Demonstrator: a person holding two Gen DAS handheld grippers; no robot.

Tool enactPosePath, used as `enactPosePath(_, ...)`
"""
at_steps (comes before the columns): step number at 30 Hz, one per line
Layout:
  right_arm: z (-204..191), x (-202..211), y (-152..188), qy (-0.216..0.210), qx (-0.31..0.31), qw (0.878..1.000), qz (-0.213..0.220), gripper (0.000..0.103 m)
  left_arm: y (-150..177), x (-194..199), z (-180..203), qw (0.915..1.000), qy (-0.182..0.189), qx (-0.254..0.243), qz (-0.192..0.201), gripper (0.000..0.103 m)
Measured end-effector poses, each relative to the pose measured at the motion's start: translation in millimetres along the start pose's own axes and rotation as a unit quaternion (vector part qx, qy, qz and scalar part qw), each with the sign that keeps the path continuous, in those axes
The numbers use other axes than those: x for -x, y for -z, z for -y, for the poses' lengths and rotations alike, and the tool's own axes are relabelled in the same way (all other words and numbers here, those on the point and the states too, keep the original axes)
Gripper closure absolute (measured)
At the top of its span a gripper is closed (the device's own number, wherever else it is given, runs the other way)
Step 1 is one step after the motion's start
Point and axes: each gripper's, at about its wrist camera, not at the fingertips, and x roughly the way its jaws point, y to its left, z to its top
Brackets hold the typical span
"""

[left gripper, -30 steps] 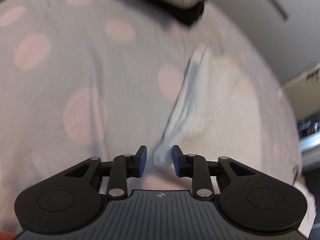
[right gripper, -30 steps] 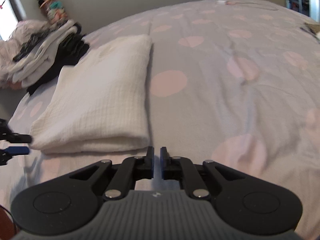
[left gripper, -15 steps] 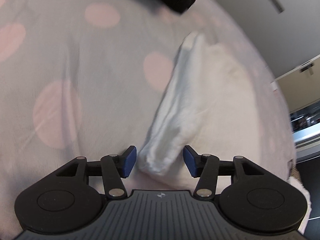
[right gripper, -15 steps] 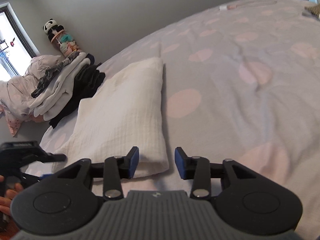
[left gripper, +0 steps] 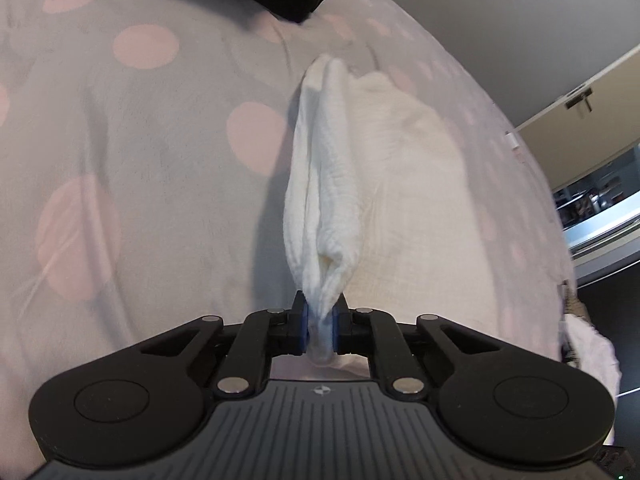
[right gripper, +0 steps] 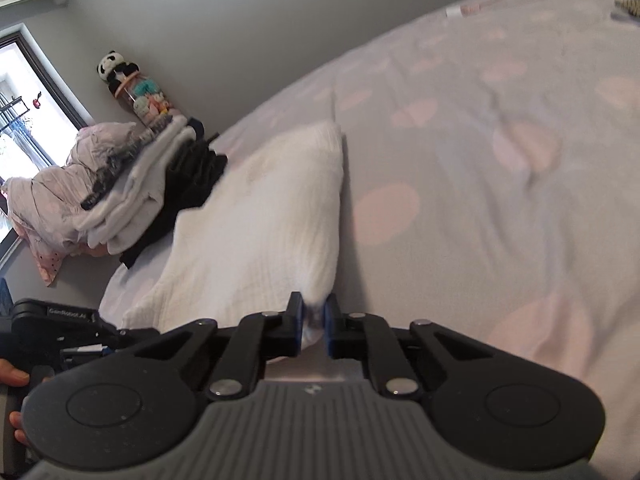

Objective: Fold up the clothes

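While the folded white cloth point(left gripper: 400, 184) lies on the spotted bedspread point(left gripper: 140, 152) ahead of me, my left gripper point(left gripper: 319, 326) is pinched tight on its near corner, the layered edge running straight away from my fingers point(left gripper: 301, 322) and the rest spreading off to their right. My right gripper point(right gripper: 311, 328) is clamped narrow on the other near corner of that cloth, whose bulk stretches ahead and to the left of those fingers point(right gripper: 295, 326). Beyond the cloth's far left end sits a pile of clothes point(right gripper: 132, 192), with a panda toy point(right gripper: 114, 70) behind it by the wall.
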Motion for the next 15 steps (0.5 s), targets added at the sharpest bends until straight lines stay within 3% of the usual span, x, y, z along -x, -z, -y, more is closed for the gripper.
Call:
enactPosePath(6, -12, 55, -18, 0.014, 0.025, 1.000, 0.004, 0.092, 25, 19, 10, 0.9996, 0.000, -0.004, -0.029, 0.091)
enactPosePath(9, -15, 72, -11, 0.043, 0.059, 0.997, -0.013, 0.092, 34, 20, 15, 0.9989, -0.004, -0.012, -0.045, 0.091)
enactPosePath(12, -8, 76, 3, 0.075, 0.080, 0.994, -0.025, 0.095, 35, 15, 24, 0.9972, -0.034, -0.040, -0.053, 0.090)
enactPosePath(13, -5, 76, 6, 0.084, 0.084, 0.993, -0.028, 0.102, 37, 15, 24, 0.9964, -0.042, -0.047, -0.056, 0.089)
enactPosePath(15, 0, 75, 8, 0.090, 0.084, 0.992, -0.029, 0.103, 40, 16, 25, 0.9948, -0.058, -0.058, -0.061, 0.087)
